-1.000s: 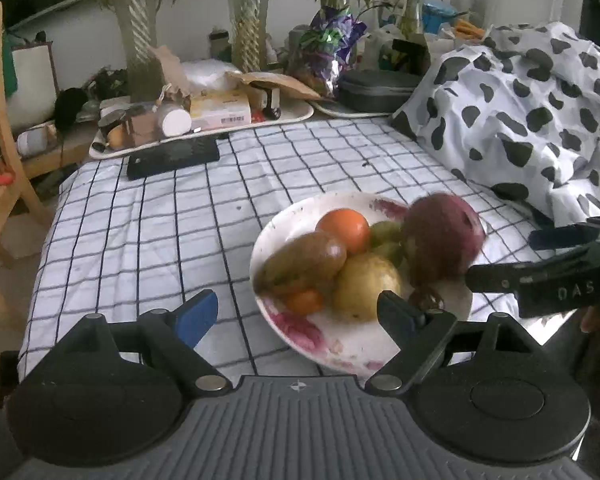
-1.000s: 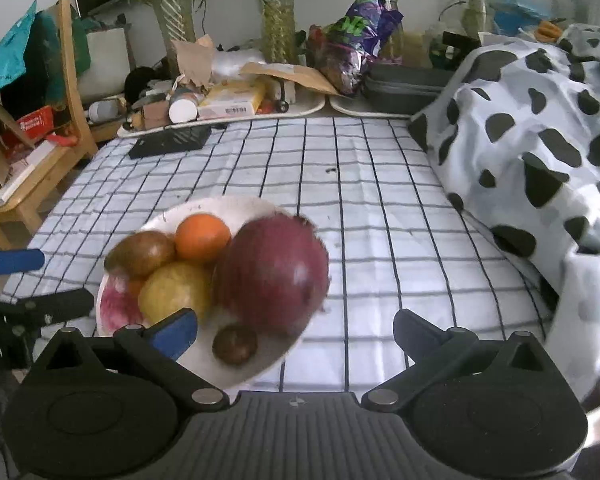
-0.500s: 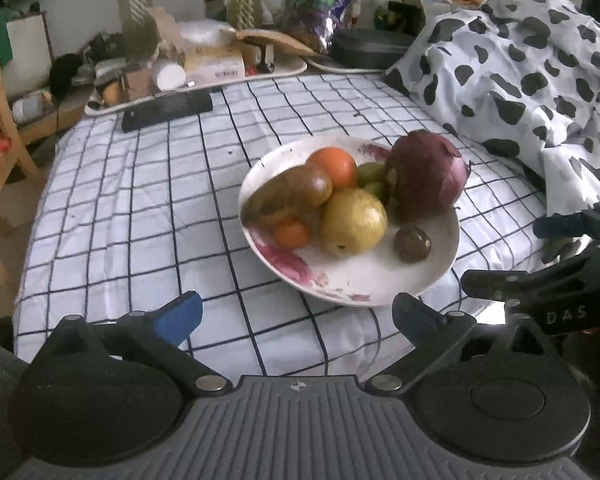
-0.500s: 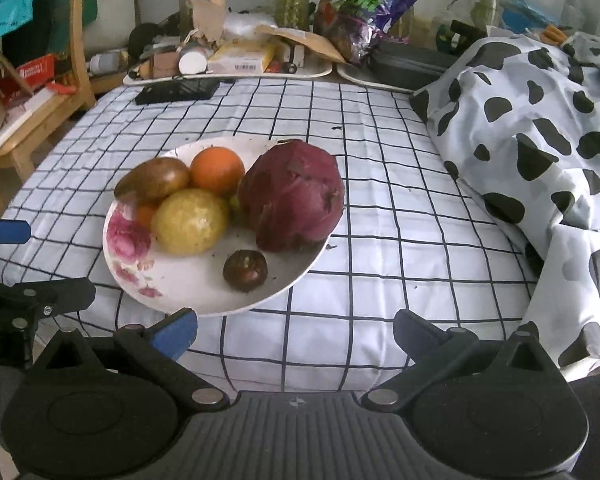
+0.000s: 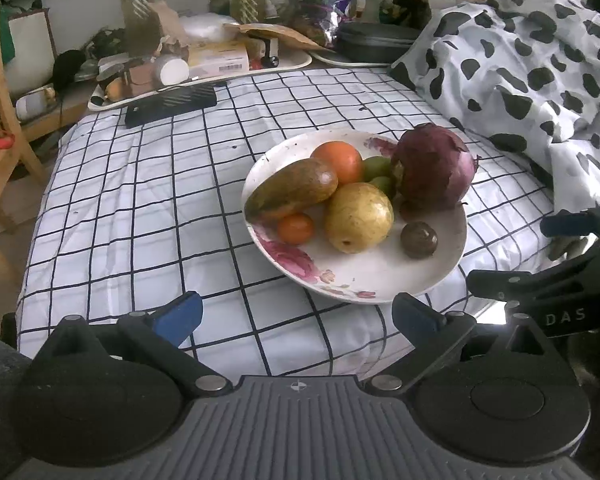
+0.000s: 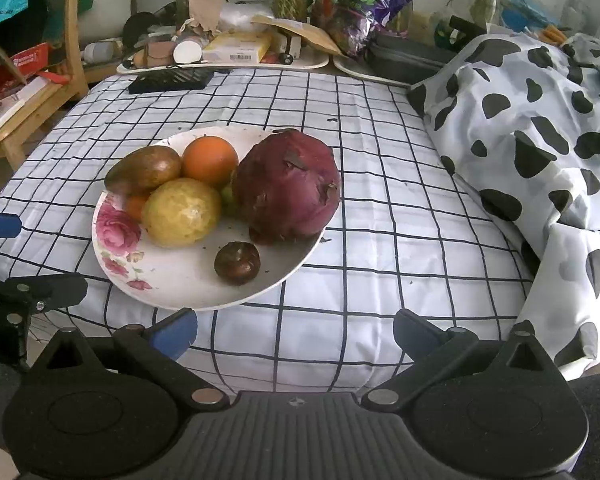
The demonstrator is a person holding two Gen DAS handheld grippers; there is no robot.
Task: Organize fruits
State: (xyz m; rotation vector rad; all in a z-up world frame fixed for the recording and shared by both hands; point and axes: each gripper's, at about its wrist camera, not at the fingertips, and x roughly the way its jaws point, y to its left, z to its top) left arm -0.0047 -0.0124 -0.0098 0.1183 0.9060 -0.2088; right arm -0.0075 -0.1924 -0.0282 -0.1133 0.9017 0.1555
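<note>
A white floral plate [image 5: 364, 280] [image 6: 172, 280] sits on the checked sheet. On it lie a large purple-red fruit [image 5: 432, 166] [image 6: 288, 186], an orange [image 5: 338, 160] [image 6: 210, 160], a brown-green mango [image 5: 292, 188] [image 6: 144, 170], a yellow fruit [image 5: 358, 216] [image 6: 182, 212], a small tangerine [image 5: 295, 228], green fruits [image 5: 376, 168] and a small dark fruit [image 5: 419, 239] [image 6: 237, 263]. My left gripper [image 5: 298, 316] is open and empty, just short of the plate's near rim. My right gripper [image 6: 296, 330] is open and empty, near the plate's near right rim.
A cow-print duvet [image 5: 532, 68] [image 6: 540, 132] is heaped on the right. A black keyboard [image 5: 171, 104] lies at the sheet's far edge, before cluttered trays [image 6: 220, 66]. A wooden chair [image 6: 32, 92] stands left. The other gripper shows at each view's edge [image 5: 548, 284].
Both grippers have pulled back from the plate toward me. The purple-red fruit, close to the right gripper a second ago, now rests on the plate.
</note>
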